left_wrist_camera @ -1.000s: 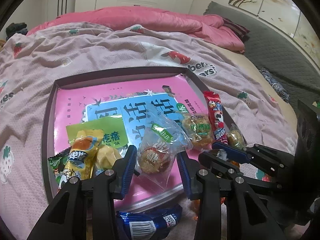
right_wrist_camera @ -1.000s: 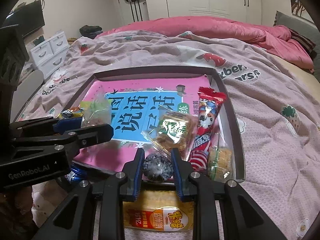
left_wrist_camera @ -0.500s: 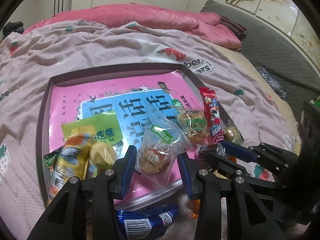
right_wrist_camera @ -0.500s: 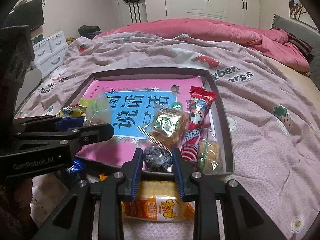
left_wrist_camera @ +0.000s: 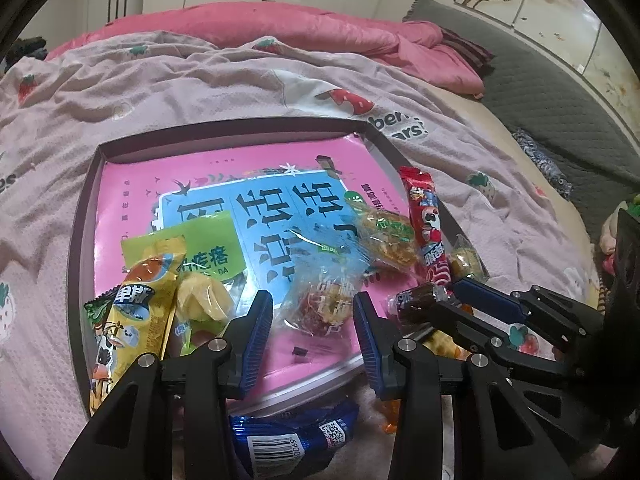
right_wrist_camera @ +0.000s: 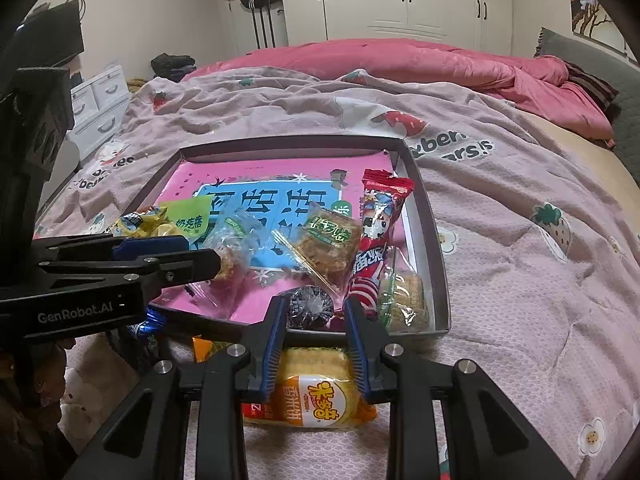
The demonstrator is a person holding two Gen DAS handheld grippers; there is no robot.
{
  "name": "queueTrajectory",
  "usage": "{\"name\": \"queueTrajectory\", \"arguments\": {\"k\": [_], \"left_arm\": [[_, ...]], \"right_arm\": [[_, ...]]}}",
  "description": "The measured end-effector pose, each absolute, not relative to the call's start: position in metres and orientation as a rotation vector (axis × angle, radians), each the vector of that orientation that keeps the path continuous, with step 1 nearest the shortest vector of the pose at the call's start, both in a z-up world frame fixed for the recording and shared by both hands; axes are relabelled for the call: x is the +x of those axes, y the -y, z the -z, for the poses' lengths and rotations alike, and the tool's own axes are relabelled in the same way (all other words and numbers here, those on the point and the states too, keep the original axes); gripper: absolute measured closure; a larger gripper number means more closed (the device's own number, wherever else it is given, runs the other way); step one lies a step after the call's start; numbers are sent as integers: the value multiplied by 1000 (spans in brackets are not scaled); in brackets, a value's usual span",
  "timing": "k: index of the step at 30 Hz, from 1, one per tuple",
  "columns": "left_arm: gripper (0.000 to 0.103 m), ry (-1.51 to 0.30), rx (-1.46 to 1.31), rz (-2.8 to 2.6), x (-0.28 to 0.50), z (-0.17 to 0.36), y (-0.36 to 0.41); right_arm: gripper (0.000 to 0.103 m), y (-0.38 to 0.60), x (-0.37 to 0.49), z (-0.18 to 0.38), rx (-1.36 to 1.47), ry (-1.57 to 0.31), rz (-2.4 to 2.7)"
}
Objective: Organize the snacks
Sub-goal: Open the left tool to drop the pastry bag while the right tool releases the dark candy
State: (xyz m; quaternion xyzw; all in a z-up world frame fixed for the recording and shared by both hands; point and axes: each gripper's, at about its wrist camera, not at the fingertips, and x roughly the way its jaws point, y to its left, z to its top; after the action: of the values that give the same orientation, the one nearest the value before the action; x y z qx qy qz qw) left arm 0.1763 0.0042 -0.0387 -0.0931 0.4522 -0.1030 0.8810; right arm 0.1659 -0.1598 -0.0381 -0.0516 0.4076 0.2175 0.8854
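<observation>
On the bed (right_wrist_camera: 520, 216), over a pink strawberry-print blanket, sits a shallow grey tray (right_wrist_camera: 434, 240) lined with a pink and blue sheet, and most of the snacks are already piled in its near half. Going by the right wrist view: a red stick pack (right_wrist_camera: 378, 232) lies along the tray's 3 o'clock wall, with a clear-wrapped cracker (right_wrist_camera: 404, 296) tucked down in the near right corner just beside it. A brown cake in clear film (right_wrist_camera: 326, 240) sits around the middle. Over at 9 o'clock there's a green packet (left_wrist_camera: 208, 248) and a yellow milk-candy pack (left_wrist_camera: 136, 304) overlapping it.

The left tool (left_wrist_camera: 312, 320) hangs over the tray's near edge with its blue pads spread on either side of a clear-wrapped reddish cake (left_wrist_camera: 320, 300); the wrapper sits between them, but I can't tell if the pads actually press it. The right tool (right_wrist_camera: 316, 316) is pinching a dark round candy in crinkly wrap (right_wrist_camera: 310, 302), right at the tray's 6 o'clock rim.

Outside the tray, at its near side, a blue foil pack (left_wrist_camera: 288, 436) and a yellow cracker pack (right_wrist_camera: 316, 392) lie on the blanket.
</observation>
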Motion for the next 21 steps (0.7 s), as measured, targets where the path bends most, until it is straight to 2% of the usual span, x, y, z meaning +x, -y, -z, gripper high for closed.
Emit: {"name": "queueTrajectory", "arguments": {"k": [12, 21], "left_arm": [[60, -936, -206, 229, 172, 33, -4], [54, -930, -202, 224, 169, 28, -5]], "right_arm": [[73, 161, 165, 36, -103, -847, -457], [71, 164, 163, 32, -98, -843, -452]]}}
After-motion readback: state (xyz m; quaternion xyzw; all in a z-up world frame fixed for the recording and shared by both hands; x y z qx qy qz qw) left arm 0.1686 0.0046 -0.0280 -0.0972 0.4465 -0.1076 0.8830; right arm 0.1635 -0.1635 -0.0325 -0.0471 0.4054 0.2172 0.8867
